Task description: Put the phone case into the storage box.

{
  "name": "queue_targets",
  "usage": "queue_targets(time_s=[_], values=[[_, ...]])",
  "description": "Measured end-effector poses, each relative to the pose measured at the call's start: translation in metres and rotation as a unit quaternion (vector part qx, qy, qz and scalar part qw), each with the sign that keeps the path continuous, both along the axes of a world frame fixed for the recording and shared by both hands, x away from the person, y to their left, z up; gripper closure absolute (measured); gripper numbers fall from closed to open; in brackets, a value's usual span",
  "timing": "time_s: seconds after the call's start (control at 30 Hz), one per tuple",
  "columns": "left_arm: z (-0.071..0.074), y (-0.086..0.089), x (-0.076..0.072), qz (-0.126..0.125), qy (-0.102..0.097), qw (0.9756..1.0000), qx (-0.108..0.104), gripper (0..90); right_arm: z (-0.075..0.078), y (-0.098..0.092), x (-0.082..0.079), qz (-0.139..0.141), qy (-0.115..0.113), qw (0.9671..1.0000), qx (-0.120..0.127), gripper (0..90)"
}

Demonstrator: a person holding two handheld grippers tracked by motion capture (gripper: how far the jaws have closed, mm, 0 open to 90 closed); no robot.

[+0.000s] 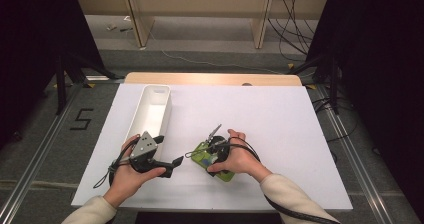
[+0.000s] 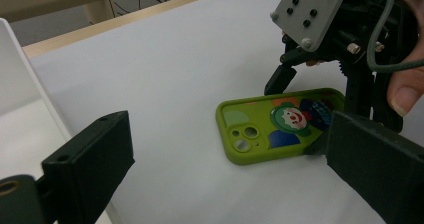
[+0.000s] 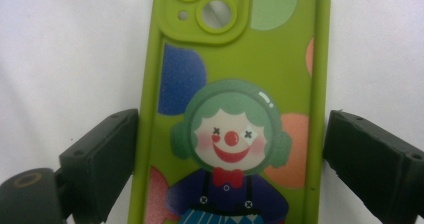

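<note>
Phone case: a lime-green phone case (image 3: 235, 109) is lying flat on the white table (image 1: 280, 119), back side up, with a cartoon clown printed on it and coloured dots around the figure. It is sitting in the near middle of the table, under the person's right hand (image 1: 239, 159).

Right gripper: the right gripper (image 3: 230, 154) is reaching down over the case, with one black jaw standing at each long edge. The left jaw looks to be touching or nearly touching the edge, while a thin gap is showing at the right jaw, so the jaws are parted around the case and not pinching it yet.

Left gripper: the left gripper (image 2: 225, 169) is pointing across the table toward the case, its jaws spread wide with nothing between them. The left hand (image 1: 131, 176) is holding it just off the near end of the bin.

Bin: a long white bin (image 1: 141, 115) is lying at the left of the table, running away from the person, well apart from the case.

Camera end: the case's camera cut-out is pointing toward the left gripper.
</note>
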State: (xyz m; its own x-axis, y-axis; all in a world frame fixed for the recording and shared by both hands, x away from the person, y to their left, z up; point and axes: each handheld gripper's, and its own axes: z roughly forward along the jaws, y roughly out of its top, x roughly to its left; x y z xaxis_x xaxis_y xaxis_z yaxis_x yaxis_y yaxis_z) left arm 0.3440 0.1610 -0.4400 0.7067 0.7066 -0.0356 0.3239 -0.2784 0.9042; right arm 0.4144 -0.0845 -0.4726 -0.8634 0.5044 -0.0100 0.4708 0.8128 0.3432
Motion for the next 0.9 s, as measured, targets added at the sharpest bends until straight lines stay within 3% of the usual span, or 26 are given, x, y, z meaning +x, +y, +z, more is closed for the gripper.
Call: queue_targets(time_s=[0.9], values=[[0.0, -0.0002, -0.0001, -0.001, 0.0, 1.0, 0.0, 4.6, 0.0021, 0.0007, -0.0024, -0.014, 0.002, 0.9999, 0.002, 15.9]])
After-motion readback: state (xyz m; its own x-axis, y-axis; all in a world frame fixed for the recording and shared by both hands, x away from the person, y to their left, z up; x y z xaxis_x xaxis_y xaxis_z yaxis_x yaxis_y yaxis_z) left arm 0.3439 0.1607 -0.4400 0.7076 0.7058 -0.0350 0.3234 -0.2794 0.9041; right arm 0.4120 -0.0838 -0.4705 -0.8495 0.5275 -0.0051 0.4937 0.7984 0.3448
